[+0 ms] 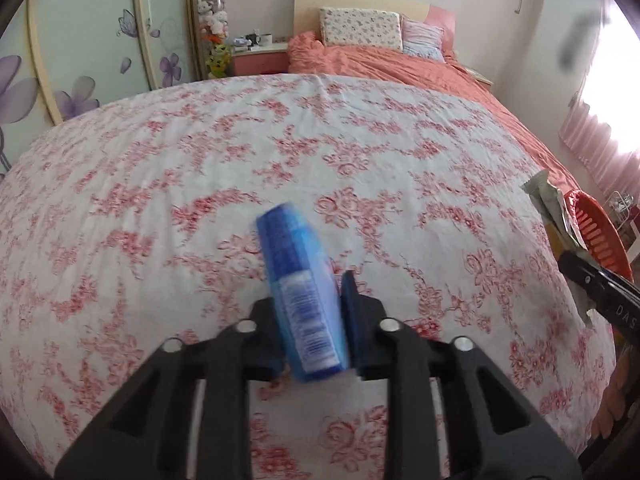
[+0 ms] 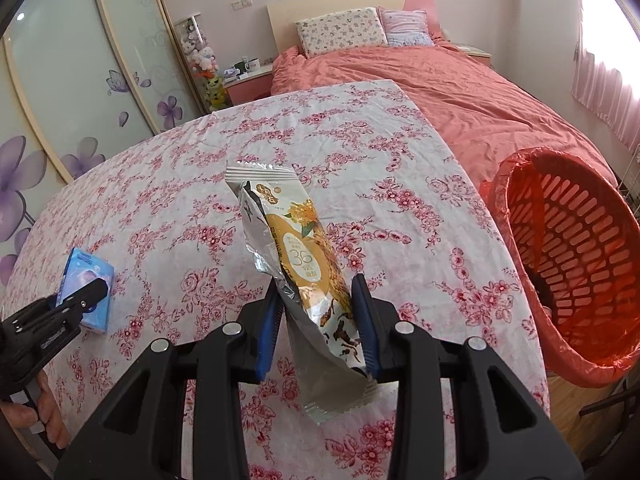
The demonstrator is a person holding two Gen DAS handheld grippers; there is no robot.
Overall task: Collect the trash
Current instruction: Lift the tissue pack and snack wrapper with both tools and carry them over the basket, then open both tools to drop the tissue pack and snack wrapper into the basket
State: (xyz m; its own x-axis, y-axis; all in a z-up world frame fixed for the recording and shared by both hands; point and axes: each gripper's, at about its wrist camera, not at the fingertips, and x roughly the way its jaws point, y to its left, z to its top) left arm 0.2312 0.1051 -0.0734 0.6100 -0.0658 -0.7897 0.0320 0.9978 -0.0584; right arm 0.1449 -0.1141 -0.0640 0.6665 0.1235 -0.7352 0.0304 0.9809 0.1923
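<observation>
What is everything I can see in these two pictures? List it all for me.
tissue pack: one, blue, between the left gripper's pads
snack wrapper: one, silver and gold, clamped in the right gripper
waste basket: one, red with red liner, right of the table
tablecloth: one, white with red flowers, over the table
bed: one, salmon cover, behind the table
pillows: two, floral and pink, at the headboard
wardrobe doors: pale with purple flowers, left wall
left gripper: black, blue pads
right gripper: black, blue pads
hand: one, on the left gripper's handle

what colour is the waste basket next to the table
Orange-red, lined with a matching bag: the waste basket shows best in the right wrist view.
</observation>
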